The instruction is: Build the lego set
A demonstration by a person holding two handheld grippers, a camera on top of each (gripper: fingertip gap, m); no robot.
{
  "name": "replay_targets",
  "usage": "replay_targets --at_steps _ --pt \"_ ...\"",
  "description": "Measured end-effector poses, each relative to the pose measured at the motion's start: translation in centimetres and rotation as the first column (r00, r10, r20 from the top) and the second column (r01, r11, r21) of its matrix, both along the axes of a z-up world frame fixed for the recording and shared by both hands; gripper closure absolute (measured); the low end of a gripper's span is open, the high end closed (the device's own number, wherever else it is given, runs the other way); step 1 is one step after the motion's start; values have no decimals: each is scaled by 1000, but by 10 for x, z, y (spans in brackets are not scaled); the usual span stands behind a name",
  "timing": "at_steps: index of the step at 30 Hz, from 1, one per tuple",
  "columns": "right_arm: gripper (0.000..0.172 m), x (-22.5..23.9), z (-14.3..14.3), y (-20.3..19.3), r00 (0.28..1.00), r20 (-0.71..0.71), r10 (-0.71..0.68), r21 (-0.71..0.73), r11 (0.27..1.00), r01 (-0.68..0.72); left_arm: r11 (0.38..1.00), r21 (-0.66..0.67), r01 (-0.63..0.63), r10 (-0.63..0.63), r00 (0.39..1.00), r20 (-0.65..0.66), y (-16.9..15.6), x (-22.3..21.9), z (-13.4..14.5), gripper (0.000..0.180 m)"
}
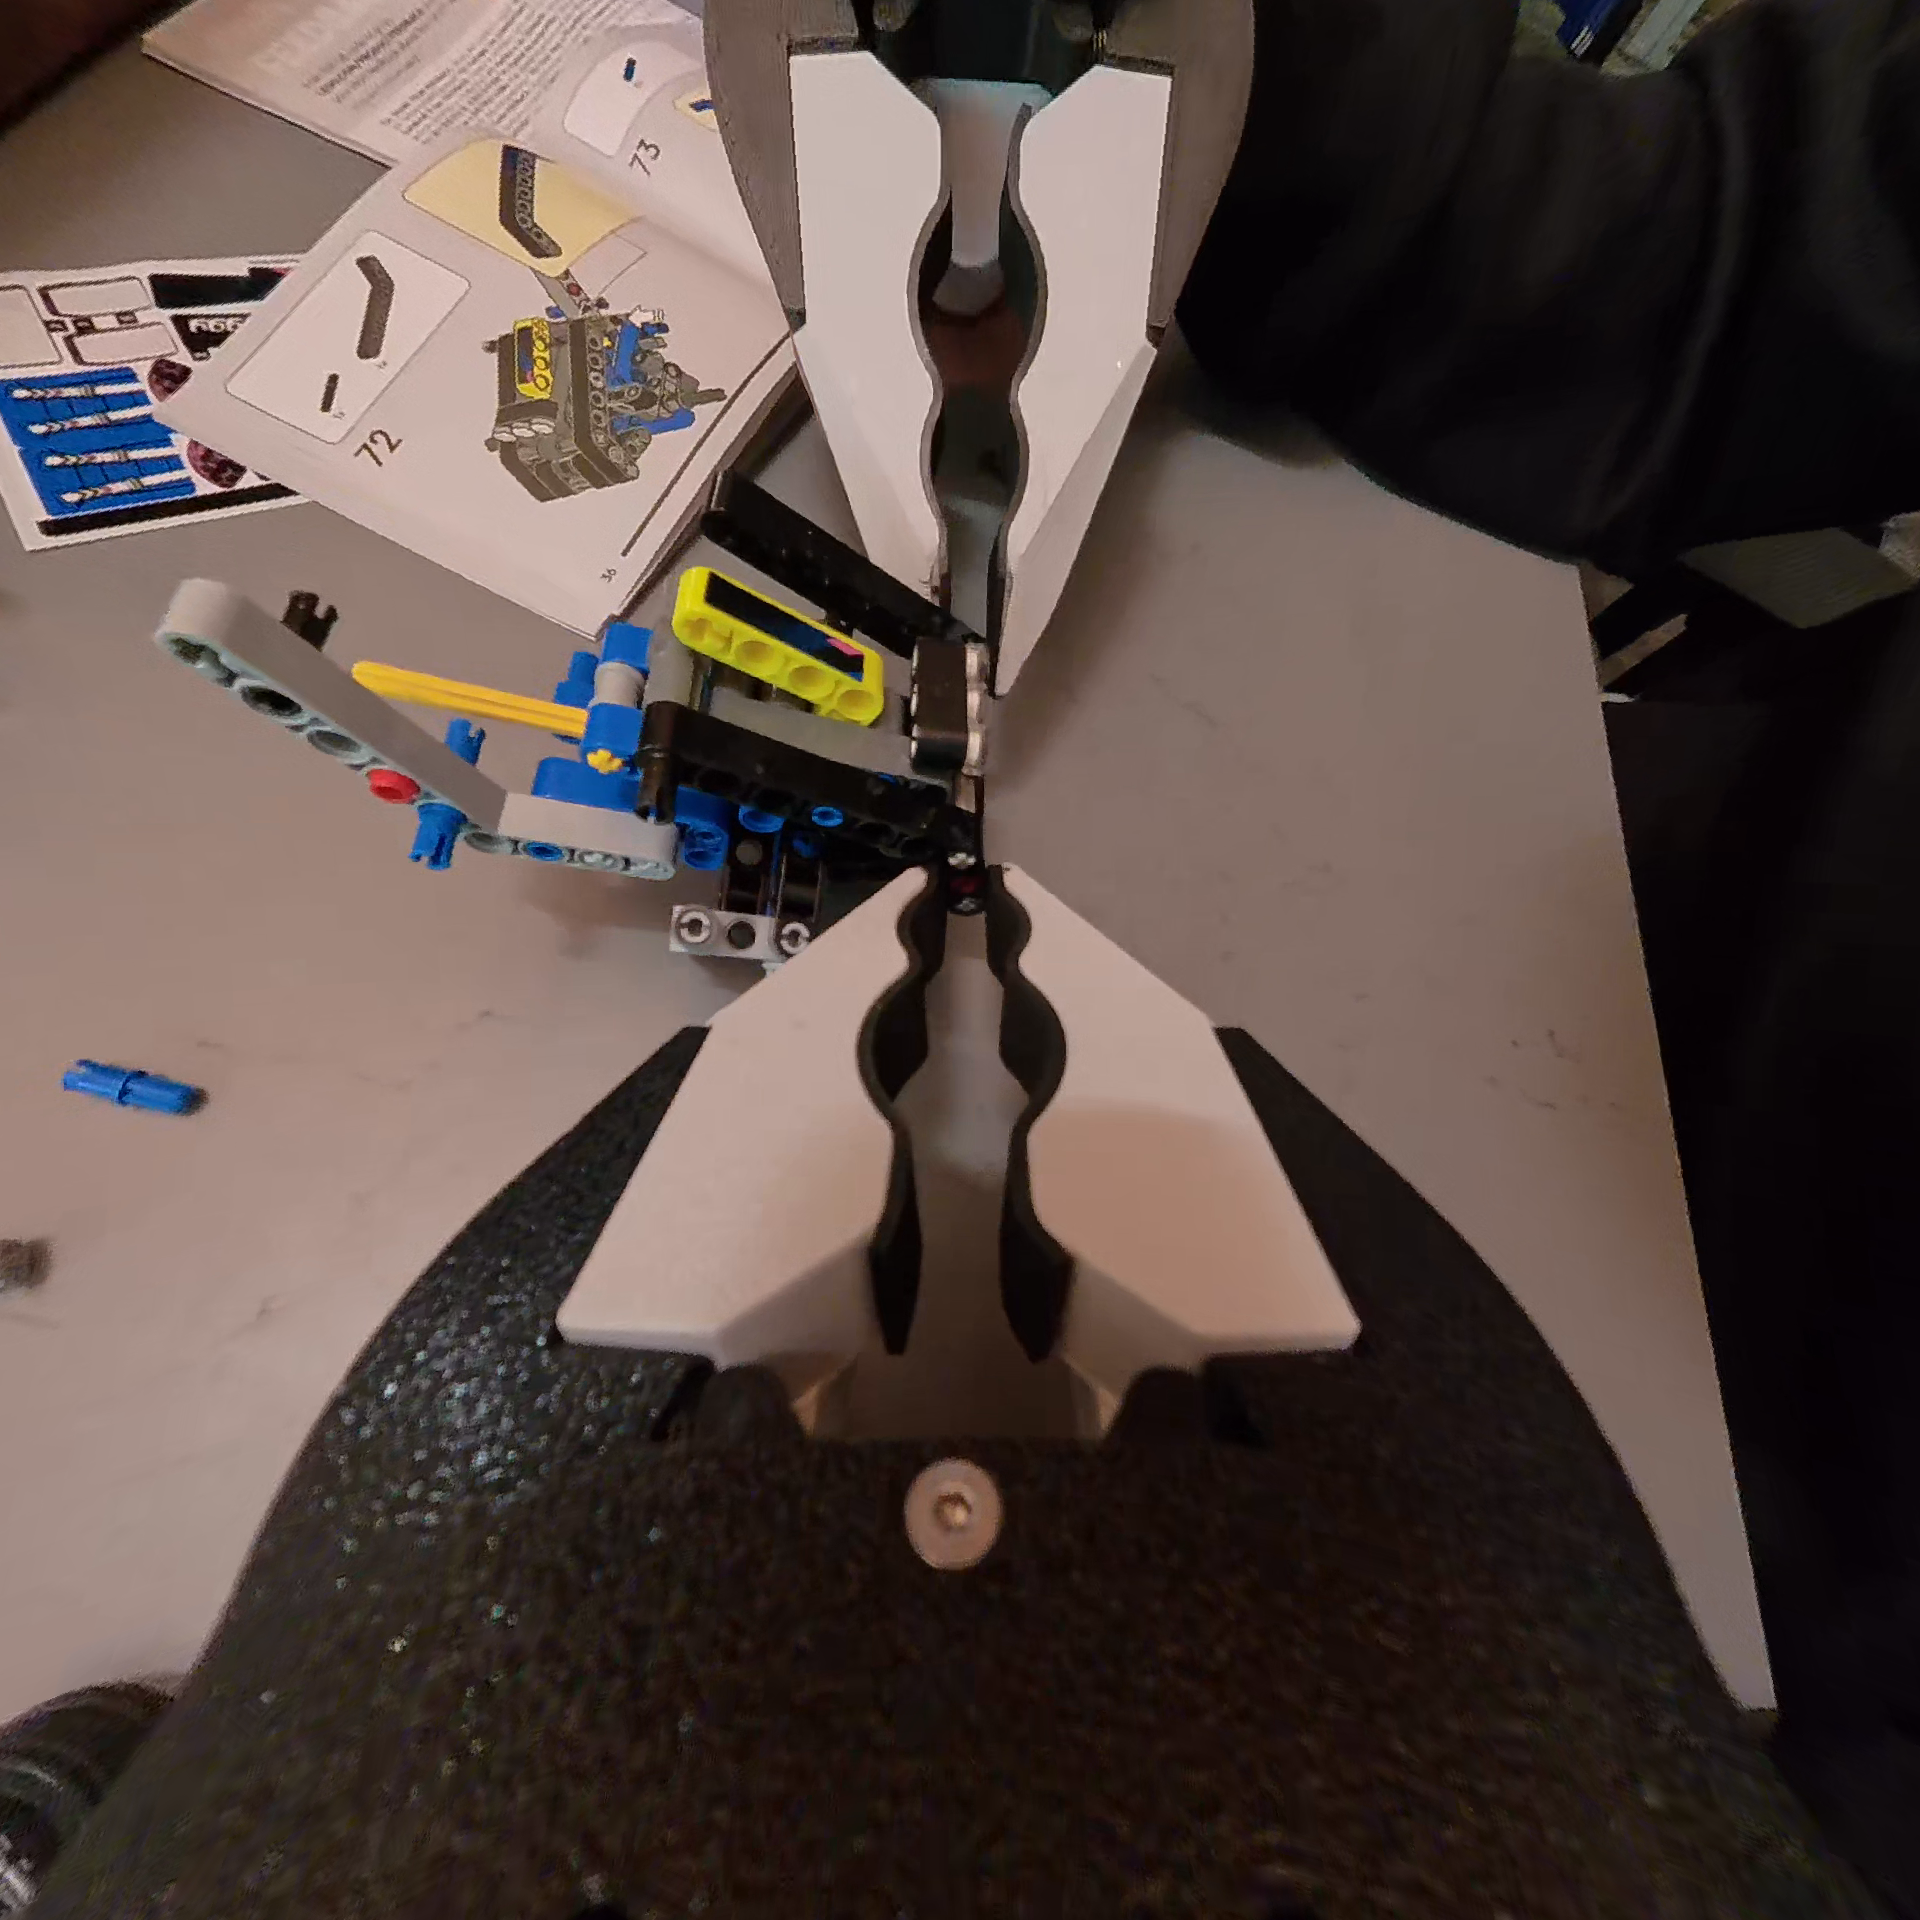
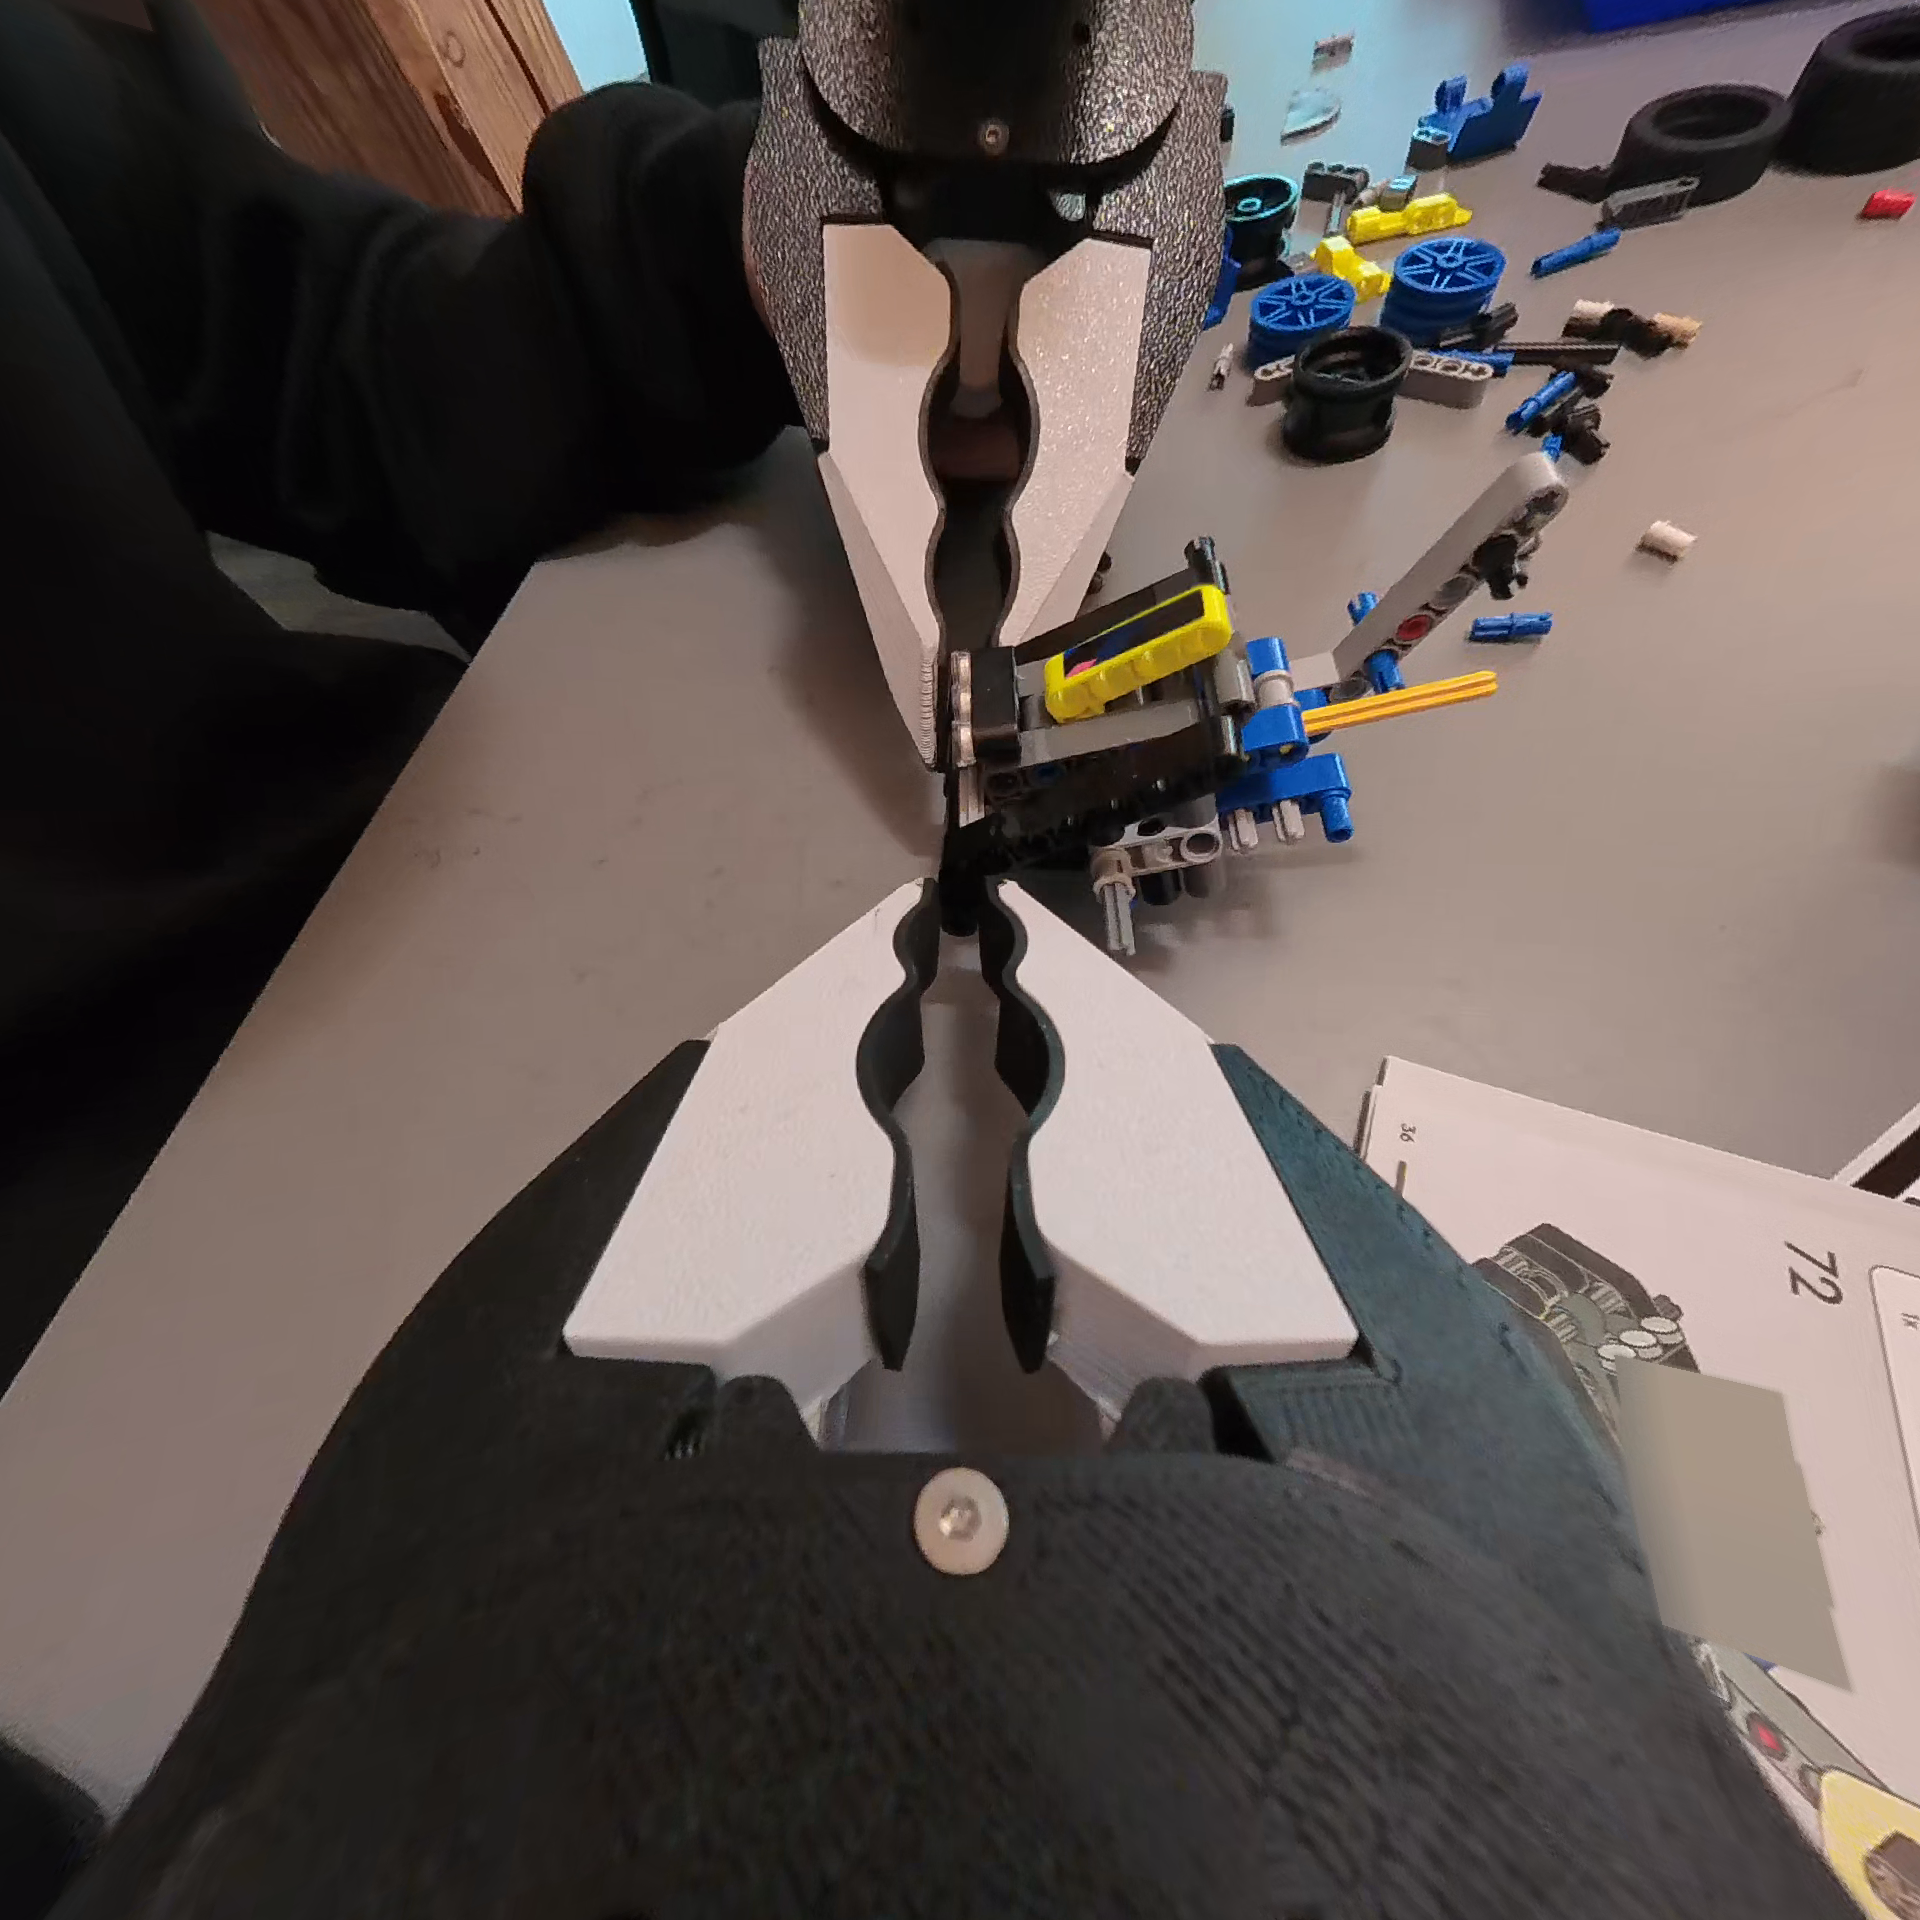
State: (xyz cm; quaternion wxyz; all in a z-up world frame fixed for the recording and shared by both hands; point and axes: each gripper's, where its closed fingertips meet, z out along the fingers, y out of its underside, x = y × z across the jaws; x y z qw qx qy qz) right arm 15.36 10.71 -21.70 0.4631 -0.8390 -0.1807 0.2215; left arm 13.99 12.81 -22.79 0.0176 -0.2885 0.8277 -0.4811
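Nearest, the left gripper (image 1: pixel 966 883) is clamped on the black end of a half-built brick model (image 1: pixel 769 748). Opposite, the right gripper (image 2: pixel 961 894) pinches the same end. Beyond lie the open instruction booklet (image 1: pixel 468 343) and loose parts (image 2: pixel 1403 301) on the table (image 1: pixel 1299 831).

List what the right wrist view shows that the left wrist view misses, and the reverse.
Only the right wrist view: loose black tyres, blue wheel hubs, a wooden panel.
Only the left wrist view: a sticker sheet, a lone blue pin.
Both: the brick model gripped at one black end by both hand-held grippers, left and right, and the open instruction booklet.
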Motion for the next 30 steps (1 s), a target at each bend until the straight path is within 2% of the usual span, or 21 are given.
replay_targets --at_steps 1,4,12,26,30 --pt "166 0 2 0 1000 -11 -2 8 1000 2 1000 -11 0 0 1000 1 0 0 2 177" --pt "166 -3 12 1 998 -63 7 49 999 -4 997 -83 6 -8 1000 -14 0 -2 10 177" --pt "167 -7 20 0 998 -38 50 128 991 -45 983 -185 14 -33 995 -97 -3 -8 16 177" --pt "167 -3 19 1 997 -79 18 92 996 -11 996 -90 8 -6 1000 20 0 -1 15 177" --pt "166 -2 15 2 998 -60 8 75 997 -3 1000 -16 0 1 999 52 1 1 11 177"
